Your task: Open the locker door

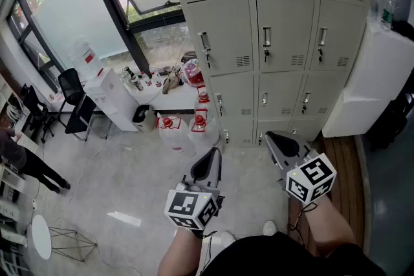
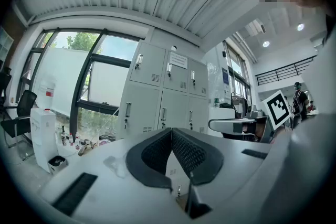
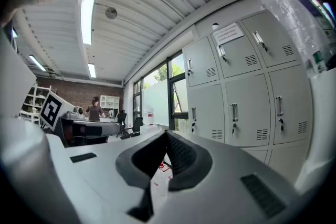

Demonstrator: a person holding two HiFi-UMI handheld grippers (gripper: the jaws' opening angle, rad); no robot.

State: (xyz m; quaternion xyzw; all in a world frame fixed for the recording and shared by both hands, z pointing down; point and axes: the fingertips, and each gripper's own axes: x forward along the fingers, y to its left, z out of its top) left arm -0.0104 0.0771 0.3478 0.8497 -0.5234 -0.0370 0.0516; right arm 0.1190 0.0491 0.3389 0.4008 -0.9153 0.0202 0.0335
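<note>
A bank of pale grey lockers (image 1: 284,32) stands ahead, every door shut, each with a metal handle (image 1: 205,43) and a small vent. Both grippers hover level in front of it, well short of the doors. My left gripper (image 1: 213,153) is shut with nothing between its pads. My right gripper (image 1: 275,137) is also shut and empty, nearer the lowest row of doors. In the left gripper view the dark pads meet at the left gripper's (image 2: 170,131) tip, with the lockers (image 2: 163,97) beyond. The right gripper view shows the right gripper's (image 3: 167,134) pads touching and the lockers (image 3: 236,107) to the right.
Large water bottles (image 1: 169,129) and a low table with clutter (image 1: 162,84) stand left of the lockers, beside a white dispenser (image 1: 116,100). A white appliance (image 1: 362,81) flanks the lockers' right side. Black chairs (image 1: 71,90), a person (image 1: 26,165) and a round white table (image 1: 40,236) are far left.
</note>
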